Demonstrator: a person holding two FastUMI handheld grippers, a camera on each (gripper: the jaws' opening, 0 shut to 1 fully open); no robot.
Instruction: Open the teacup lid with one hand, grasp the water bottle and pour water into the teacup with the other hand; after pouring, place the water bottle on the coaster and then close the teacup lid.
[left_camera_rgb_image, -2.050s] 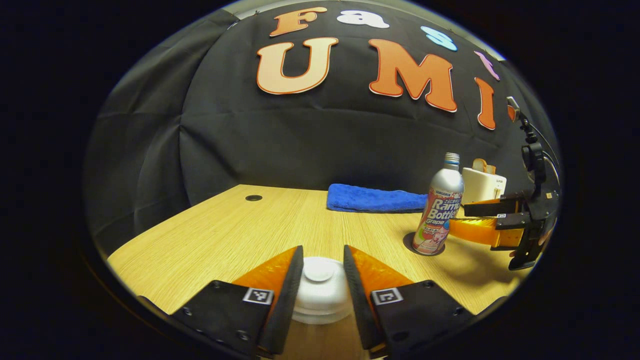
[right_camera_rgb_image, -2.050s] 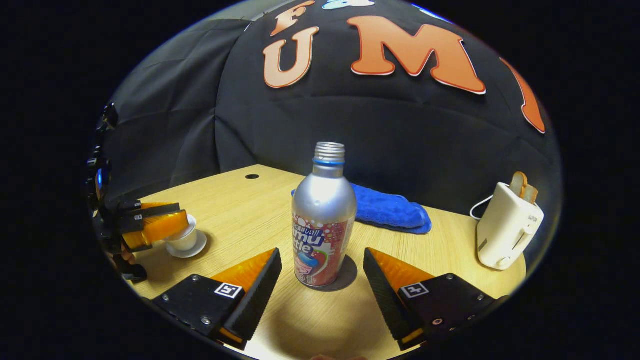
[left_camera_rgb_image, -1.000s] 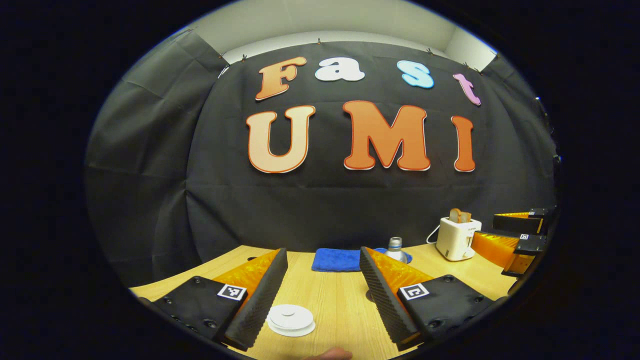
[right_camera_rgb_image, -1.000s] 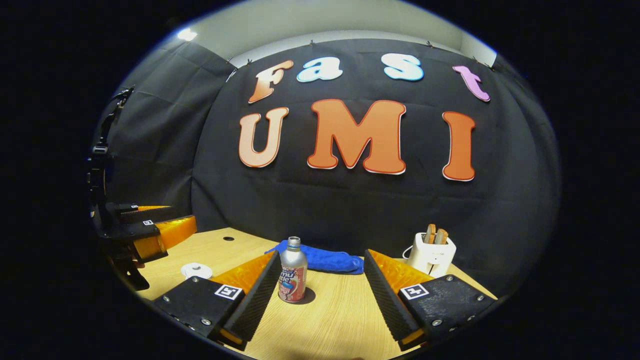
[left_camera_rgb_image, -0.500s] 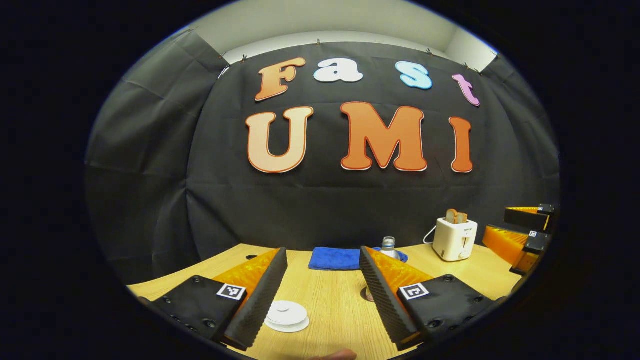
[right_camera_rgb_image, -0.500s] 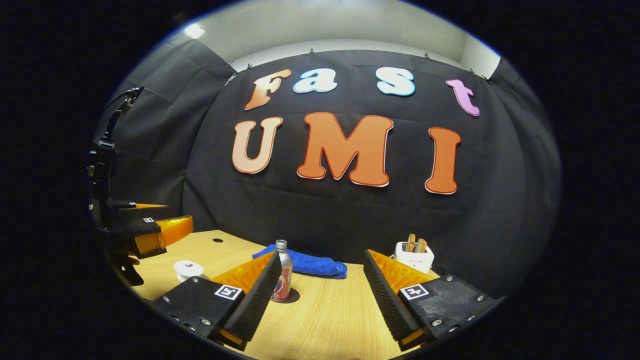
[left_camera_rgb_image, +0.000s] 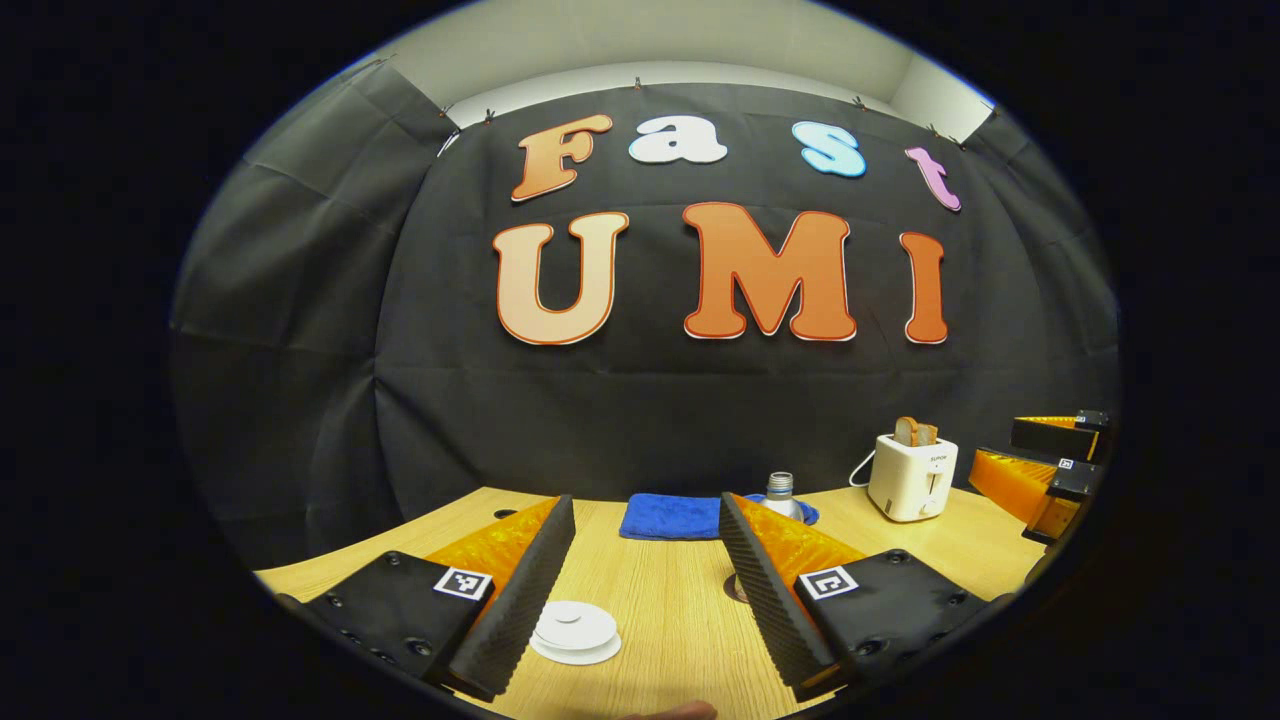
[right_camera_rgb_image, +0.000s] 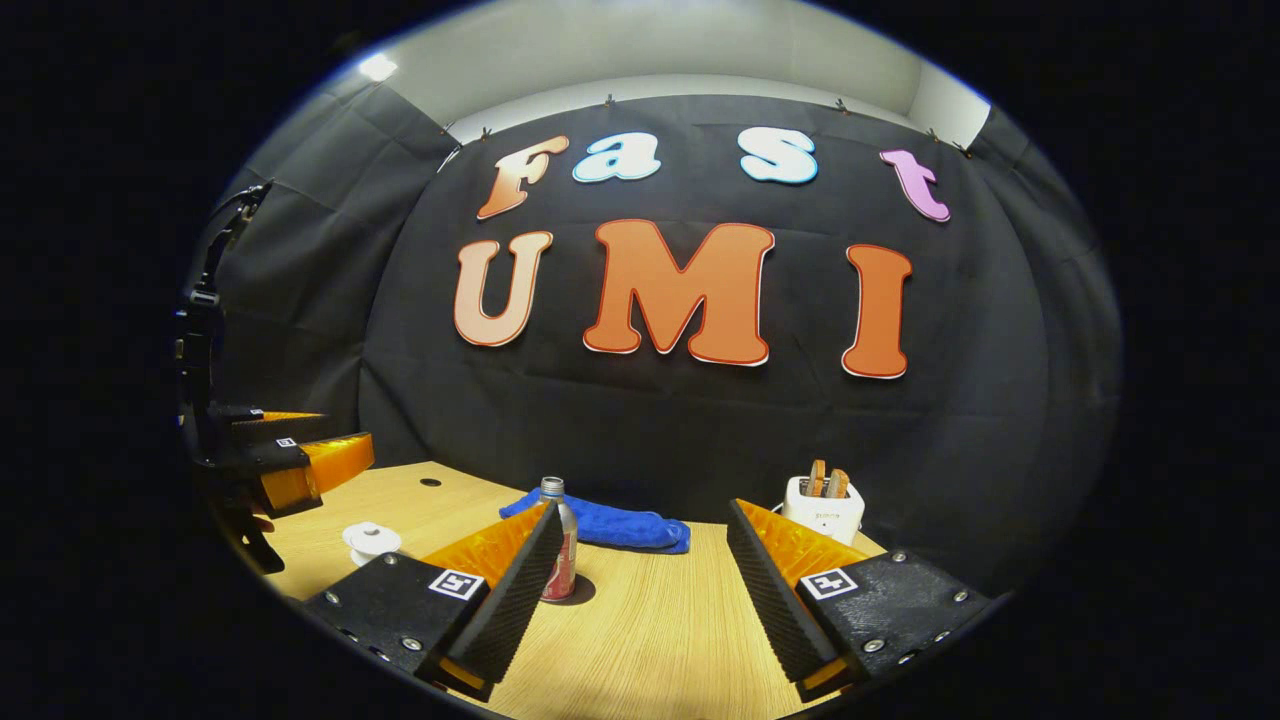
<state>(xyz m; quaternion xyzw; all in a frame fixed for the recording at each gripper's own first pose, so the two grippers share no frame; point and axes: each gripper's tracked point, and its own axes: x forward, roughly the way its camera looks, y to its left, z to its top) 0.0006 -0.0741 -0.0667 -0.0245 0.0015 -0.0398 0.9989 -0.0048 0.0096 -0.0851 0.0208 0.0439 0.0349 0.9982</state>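
The white teacup (left_camera_rgb_image: 575, 630) stands on its saucer with the lid on, low in the left gripper view beside my left finger. The silver water bottle (right_camera_rgb_image: 561, 545) stands upright on the dark coaster (right_camera_rgb_image: 580, 591), partly behind a finger of my right gripper (right_camera_rgb_image: 644, 505). In the left gripper view the bottle's neck (left_camera_rgb_image: 780, 487) shows over a finger. My left gripper (left_camera_rgb_image: 646, 500) is open and holds nothing, set back above the table. The right gripper is open too, with nothing between its fingers. Each gripper appears at the edge of the other's view.
A folded blue towel (left_camera_rgb_image: 670, 517) lies at the back of the wooden table (left_camera_rgb_image: 660, 600). A white toaster (right_camera_rgb_image: 822, 510) with bread in it stands at the back right. A small round hole (right_camera_rgb_image: 431, 482) marks the table's far left corner.
Both grippers have drawn back and up from the table. The left one, earlier around the teacup lid, now stands open and away from it. The right one has left the bottle on the coaster.
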